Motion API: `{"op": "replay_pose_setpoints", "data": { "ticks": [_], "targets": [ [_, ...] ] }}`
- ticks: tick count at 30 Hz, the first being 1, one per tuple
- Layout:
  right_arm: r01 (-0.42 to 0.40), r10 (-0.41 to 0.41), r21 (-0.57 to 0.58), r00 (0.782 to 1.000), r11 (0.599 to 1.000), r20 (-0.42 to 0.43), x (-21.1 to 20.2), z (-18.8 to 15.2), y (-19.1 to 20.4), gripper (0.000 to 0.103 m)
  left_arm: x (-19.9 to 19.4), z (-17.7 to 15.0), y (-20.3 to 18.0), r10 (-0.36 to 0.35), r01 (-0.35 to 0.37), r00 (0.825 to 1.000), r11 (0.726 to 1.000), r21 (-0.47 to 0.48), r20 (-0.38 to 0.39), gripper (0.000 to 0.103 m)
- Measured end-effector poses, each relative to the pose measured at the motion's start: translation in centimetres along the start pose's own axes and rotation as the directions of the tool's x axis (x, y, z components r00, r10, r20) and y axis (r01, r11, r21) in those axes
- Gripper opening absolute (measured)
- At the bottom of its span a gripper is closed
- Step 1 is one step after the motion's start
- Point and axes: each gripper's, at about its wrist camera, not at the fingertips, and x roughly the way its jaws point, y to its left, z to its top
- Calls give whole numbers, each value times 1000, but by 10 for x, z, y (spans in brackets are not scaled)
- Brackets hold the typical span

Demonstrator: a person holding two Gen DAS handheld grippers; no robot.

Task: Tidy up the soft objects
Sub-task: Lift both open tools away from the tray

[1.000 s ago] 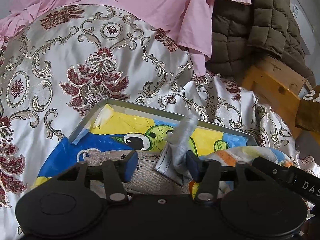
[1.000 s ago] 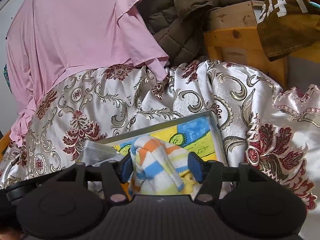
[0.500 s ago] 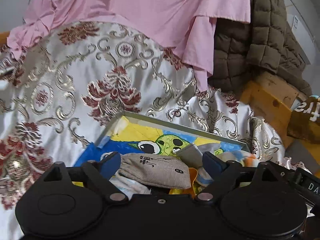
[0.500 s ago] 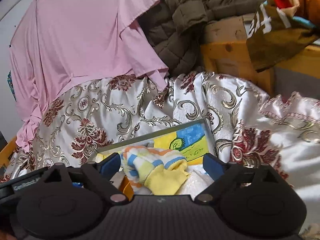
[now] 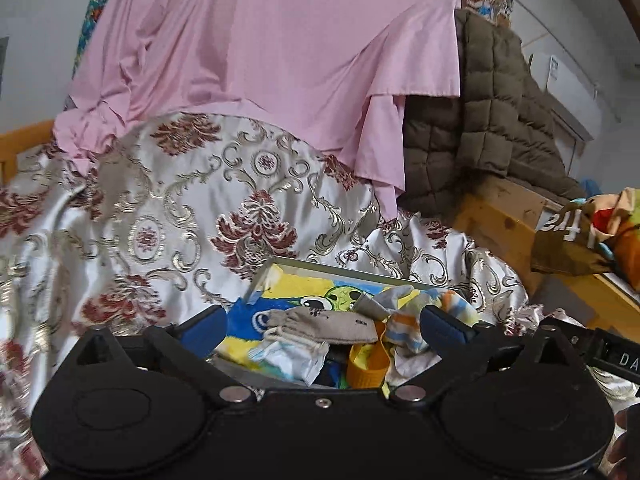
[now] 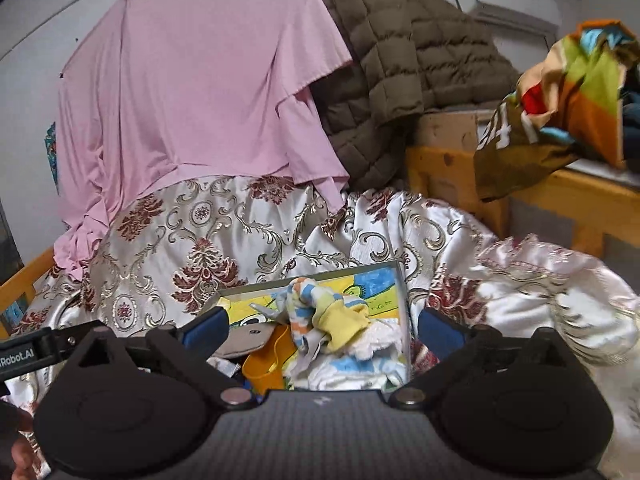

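Left gripper (image 5: 323, 323): jaws spread wide, having just been opening, with nothing pinched between the blue pads; the soft items lie beyond and below them. Right gripper (image 6: 323, 327): likewise spread wide after just opening, empty, its pads clear of the cloth. Just past both grippers stands a shallow metal-rimmed tray (image 5: 344, 270) with a cartoon-printed floor, resting on the brocade bedspread (image 5: 160, 216). Inside the tray, from the left wrist view: a grey knitted pouch (image 5: 324, 322) with a drawstring lies across the near middle, a crumpled white-and-blue cloth (image 5: 288, 358) sits under its near edge, a yellow-orange strap (image 5: 366, 364) lies to its right, and a grey sock (image 5: 382, 300) rests behind it. A striped orange, blue and yellow sock bundle (image 6: 324, 312) lies heaped toward the tray's right side, over white terry cloth (image 6: 376, 340). All items are loose in the tray. Beyond the tray, the bedspread rises in folds. A pink garment (image 6: 192, 92) hangs over its far end. Beside that, a brown quilted jacket (image 6: 400, 60) drapes over a wooden frame (image 5: 500, 220). At far right, a multicoloured printed cloth (image 6: 560, 100) hangs over the wooden rail.
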Motion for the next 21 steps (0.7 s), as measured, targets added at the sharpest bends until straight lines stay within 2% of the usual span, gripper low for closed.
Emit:
{"op": "replay_pose_setpoints", "data": {
  "ticks": [12, 21],
  "targets": [
    [38, -36, -47, 999, 998, 38, -101, -45, 14, 102, -106, -55, 16, 11, -11, 1000, 1000, 7, 19, 102],
    [46, -42, -56, 997, 997, 72, -151, -68, 24, 103, -153, -80, 21, 21, -24, 999, 998, 62, 47, 102]
  ]
}}
